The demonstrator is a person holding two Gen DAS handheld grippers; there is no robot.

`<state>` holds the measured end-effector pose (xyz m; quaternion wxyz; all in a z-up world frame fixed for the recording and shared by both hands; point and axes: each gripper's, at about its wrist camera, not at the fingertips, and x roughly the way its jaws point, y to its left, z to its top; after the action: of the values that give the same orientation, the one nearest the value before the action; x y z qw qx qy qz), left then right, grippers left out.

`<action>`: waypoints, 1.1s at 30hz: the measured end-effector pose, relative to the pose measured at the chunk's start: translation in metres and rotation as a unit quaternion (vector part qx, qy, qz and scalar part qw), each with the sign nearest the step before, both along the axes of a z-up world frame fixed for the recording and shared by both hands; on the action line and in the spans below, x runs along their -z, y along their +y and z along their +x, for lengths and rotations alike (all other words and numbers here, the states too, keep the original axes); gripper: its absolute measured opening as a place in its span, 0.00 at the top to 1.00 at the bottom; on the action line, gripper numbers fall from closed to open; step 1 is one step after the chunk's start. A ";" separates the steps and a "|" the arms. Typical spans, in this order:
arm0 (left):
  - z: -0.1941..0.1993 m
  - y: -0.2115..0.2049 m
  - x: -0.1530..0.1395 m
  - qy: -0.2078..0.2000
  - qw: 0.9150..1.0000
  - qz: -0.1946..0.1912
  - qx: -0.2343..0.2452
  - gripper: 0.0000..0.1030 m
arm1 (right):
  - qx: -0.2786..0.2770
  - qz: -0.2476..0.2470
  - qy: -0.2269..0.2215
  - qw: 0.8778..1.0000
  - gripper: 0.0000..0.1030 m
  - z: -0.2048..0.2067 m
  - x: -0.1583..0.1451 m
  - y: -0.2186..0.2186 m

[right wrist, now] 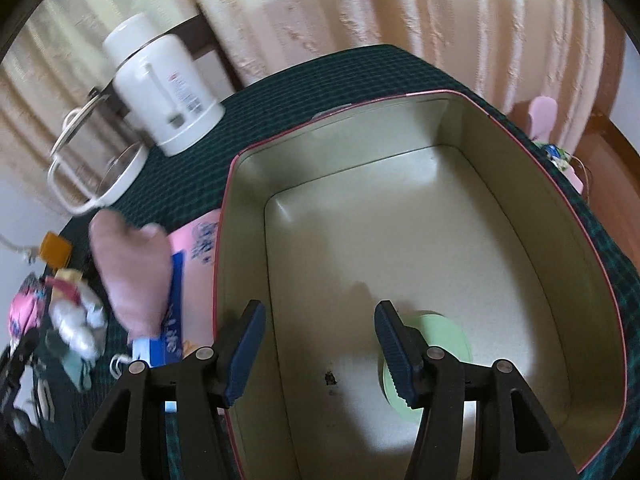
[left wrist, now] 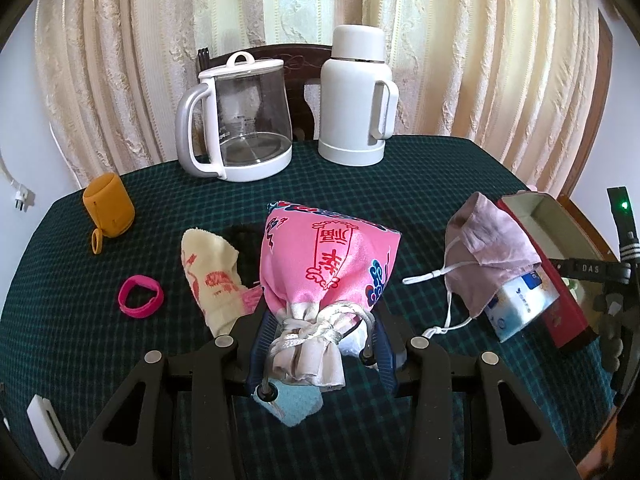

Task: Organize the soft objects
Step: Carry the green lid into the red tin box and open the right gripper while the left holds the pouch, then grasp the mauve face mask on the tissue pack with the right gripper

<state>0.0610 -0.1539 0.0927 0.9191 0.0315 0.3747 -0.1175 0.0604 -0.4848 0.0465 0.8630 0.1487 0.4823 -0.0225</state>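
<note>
Your left gripper (left wrist: 316, 354) has its fingers clamped on the tied neck of the pink pouch (left wrist: 324, 256), whose body stretches straight ahead of them on the tabletop, while your right gripper (right wrist: 318, 352) hangs half-open and empty over the tin box (right wrist: 540, 208).

Pink drawstring pouch (left wrist: 320, 256) tied neck toward camera; mauve face mask (left wrist: 486, 248) draped against tin (right wrist: 400, 208).

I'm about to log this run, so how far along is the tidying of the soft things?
Done: only a green disc lies in the tin box. In hand: the left tongs grip the pink drawstring pouch by its tied neck; the right tongs hang open over the box. Left on the table: the face mask, yellow cloth and pink band.
</note>
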 end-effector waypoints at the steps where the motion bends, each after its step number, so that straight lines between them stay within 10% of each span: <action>1: -0.001 0.000 0.000 0.000 1.000 -0.001 0.000 0.56 | -0.004 -0.004 -0.001 1.000 0.42 0.000 -0.001 0.002; 14: -0.010 0.016 -0.002 0.005 1.000 -0.007 -0.015 0.56 | 0.005 -0.121 -0.079 0.990 0.41 -0.007 -0.040 0.036; 21: -0.013 0.022 -0.004 0.002 1.000 -0.013 -0.016 0.56 | -0.057 -0.078 -0.146 0.985 0.34 -0.011 -0.067 0.079; 33: -0.011 0.044 -0.002 0.001 0.999 -0.019 -0.036 0.56 | -0.092 -0.080 -0.124 0.985 0.33 0.019 -0.039 0.122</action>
<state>0.0499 -0.1101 0.0947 0.9226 0.0009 0.3748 -0.0916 0.0793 -0.3623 0.0852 0.9237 0.0359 0.3797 0.0373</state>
